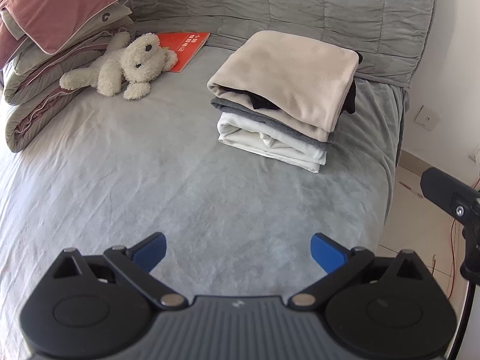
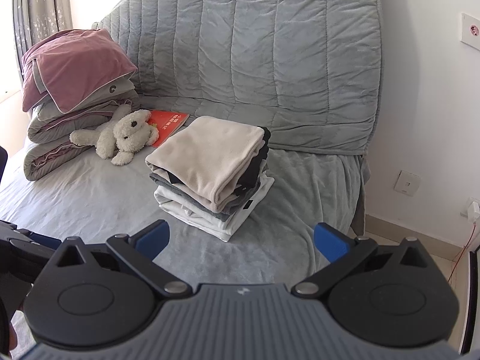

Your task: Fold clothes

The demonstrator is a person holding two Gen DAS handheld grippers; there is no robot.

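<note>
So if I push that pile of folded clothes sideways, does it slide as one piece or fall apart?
The pile of folded clothes would probably shear apart: soft layers, already slightly offset. The beige top piece looks plush and likely slips first. The bedspread may grip the bottom layer.

A dark letter "C" stands on the grey edge of the pink and grey pillow, which lies on top of the bedding pile far ahead and to the left of the left gripper; the right wrist view shows the same letter. The red book behind the plush toy, ahead and left of the gripper, carries white characters, but they are too small and blurred to read.
</note>
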